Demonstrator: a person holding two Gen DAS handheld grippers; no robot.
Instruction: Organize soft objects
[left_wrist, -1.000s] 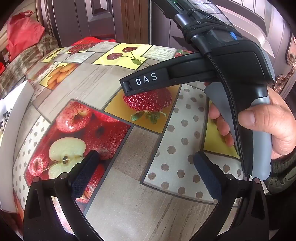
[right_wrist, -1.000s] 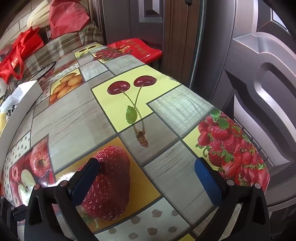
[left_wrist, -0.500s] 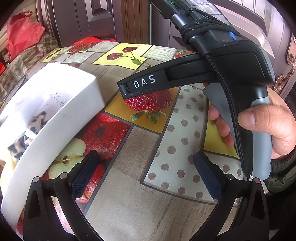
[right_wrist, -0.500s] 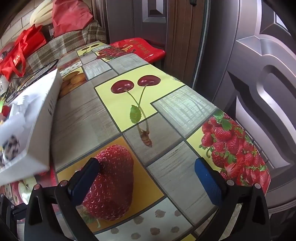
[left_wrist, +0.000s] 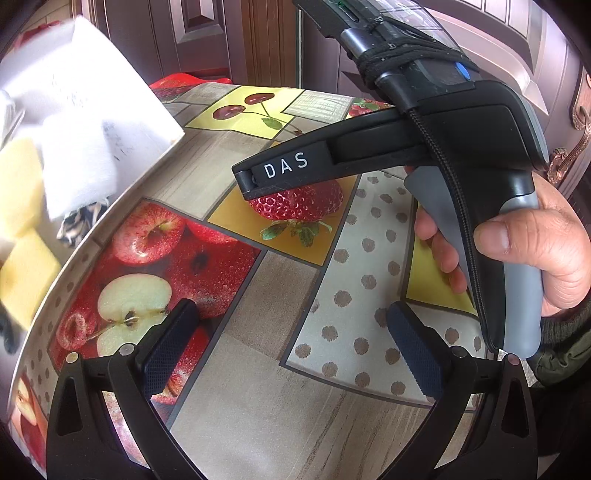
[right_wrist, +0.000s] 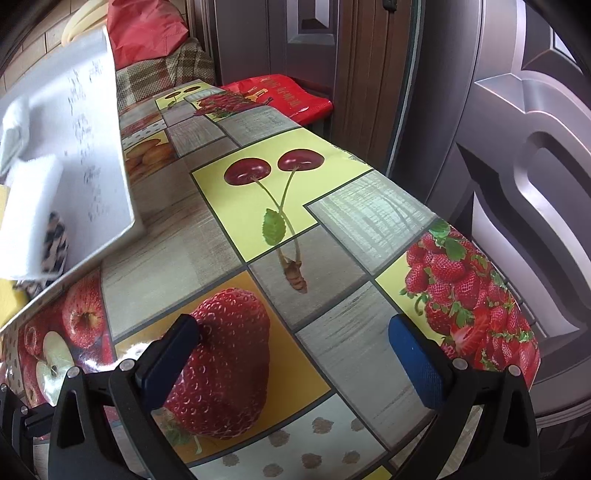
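Note:
A white box (left_wrist: 92, 85) is tipped up above the table's left side, blurred by motion; it also shows in the right wrist view (right_wrist: 85, 122). Soft pieces are at its mouth: yellow sponges (left_wrist: 18, 206), a white foam block (left_wrist: 77, 158) and a leopard-print cloth (right_wrist: 53, 247). My left gripper (left_wrist: 291, 343) is open and empty over the fruit-print tablecloth (left_wrist: 258, 295). My right gripper (right_wrist: 295, 358) is open and empty, to the right of the box; its body (left_wrist: 424, 147) and the hand holding it show in the left wrist view.
The table's right edge (right_wrist: 509, 295) runs close to a dark metal door (right_wrist: 517, 147). A red bag (right_wrist: 280, 96) lies beyond the far end. A plaid-covered seat (right_wrist: 166, 74) with a red bag (right_wrist: 144, 29) stands at the back left.
The white box has come in from the left, risen and tipped over, so the soft pieces show at its mouth. Both grippers have stayed open and nearly still.

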